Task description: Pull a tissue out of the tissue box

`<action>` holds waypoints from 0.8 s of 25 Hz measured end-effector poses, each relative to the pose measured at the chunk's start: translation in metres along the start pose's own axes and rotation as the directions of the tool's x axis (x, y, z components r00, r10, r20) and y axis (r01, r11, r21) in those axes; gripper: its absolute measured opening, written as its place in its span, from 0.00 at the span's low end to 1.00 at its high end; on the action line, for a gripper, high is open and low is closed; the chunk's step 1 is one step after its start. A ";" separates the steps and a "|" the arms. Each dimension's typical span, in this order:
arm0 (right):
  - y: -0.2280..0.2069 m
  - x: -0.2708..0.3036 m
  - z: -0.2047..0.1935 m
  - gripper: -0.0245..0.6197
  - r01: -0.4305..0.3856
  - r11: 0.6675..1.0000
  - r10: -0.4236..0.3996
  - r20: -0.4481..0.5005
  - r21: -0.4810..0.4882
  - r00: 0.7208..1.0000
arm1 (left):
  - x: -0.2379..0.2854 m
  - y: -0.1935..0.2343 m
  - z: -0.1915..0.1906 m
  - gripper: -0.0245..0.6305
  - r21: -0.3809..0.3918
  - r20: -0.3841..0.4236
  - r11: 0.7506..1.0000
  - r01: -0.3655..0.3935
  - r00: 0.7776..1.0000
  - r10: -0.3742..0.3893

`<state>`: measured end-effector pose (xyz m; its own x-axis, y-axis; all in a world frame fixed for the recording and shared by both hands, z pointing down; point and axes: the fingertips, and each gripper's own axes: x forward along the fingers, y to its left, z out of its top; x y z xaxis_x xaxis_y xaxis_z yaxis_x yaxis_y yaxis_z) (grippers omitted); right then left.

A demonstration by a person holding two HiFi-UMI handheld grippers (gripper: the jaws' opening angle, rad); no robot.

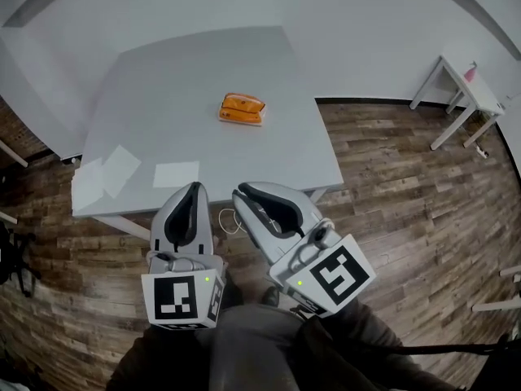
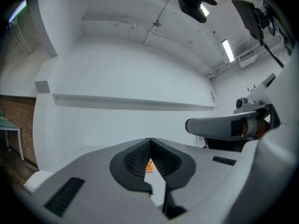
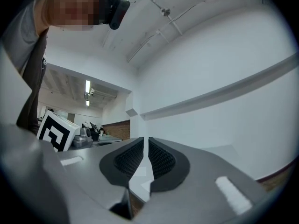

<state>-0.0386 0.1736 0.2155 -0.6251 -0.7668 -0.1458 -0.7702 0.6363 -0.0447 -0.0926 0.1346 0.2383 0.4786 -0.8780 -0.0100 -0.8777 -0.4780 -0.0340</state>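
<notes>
**Holding both grippers short of the table, tissue box lying mid-table**

I am holding my left gripper (image 2: 150, 140) with its jaws closed tip to tip and nothing caught in them. Through the small gap lower down I am glimpsing a sliver of orange. My right gripper (image 3: 145, 140) is standing almost closed, with a thin slit between the ribbed black pads (image 3: 129, 160) and nothing in that slit either. Both are hanging near my body, off the near edge of the table (image 1: 203, 80).

The tissue box (image 1: 242, 109) is lying flat near the middle of the matte pale-grey top, well apart from both grippers. It is looking low, oblong and orange, more like a soft pack than a stiff carton, though I cannot make out its opening or whether a sheet is standing out of it. Three flat white sheets (image 1: 176, 174) are lying near the front left corner. They may be tissues, but I cannot say for sure.

I am judging a tissue to be nearly weightless, limp and easy to tear, so the hold belongs on the raised fold at the slot, pinched lightly by the pad tips. The pack is probably light enough to lift or slide with the sheet, so the other gripper may need to steady it. The ribbed pads should be gripping paper well. The smooth tabletop is offering the pack little friction.
</notes>
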 end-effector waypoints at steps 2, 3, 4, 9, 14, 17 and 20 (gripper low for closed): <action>-0.003 -0.009 -0.003 0.09 0.022 1.000 -0.022 -0.028 0.009 0.999 | -0.004 -0.008 -0.002 0.04 -0.004 -0.013 1.000 0.010 1.000 -0.010; -0.004 -0.012 -0.003 0.09 0.030 1.000 -0.029 -0.034 0.011 0.999 | -0.005 -0.010 -0.002 0.04 -0.003 -0.015 1.000 0.015 1.000 -0.015; -0.006 -0.014 -0.001 0.09 0.034 0.999 -0.034 -0.034 0.012 0.999 | -0.004 -0.012 0.000 0.04 -0.001 -0.015 1.000 0.018 1.000 -0.018; -0.009 -0.011 0.014 0.09 0.015 1.000 -0.015 0.048 0.005 0.999 | 0.001 -0.016 0.007 0.04 0.014 -0.002 1.000 0.025 1.000 -0.025; -0.015 -0.016 0.004 0.09 0.022 1.000 -0.022 -0.001 0.012 1.000 | 0.003 -0.024 0.004 0.04 0.020 -0.011 0.999 0.033 0.999 -0.033; -0.019 -0.017 0.005 0.09 0.023 1.000 -0.023 0.004 0.010 1.000 | 0.006 -0.028 0.004 0.04 0.026 -0.010 0.999 0.036 0.999 -0.036; -0.022 -0.016 0.008 0.09 0.019 1.000 -0.019 0.025 0.009 0.999 | 0.009 -0.029 0.003 0.04 0.028 -0.011 0.999 0.036 0.999 -0.036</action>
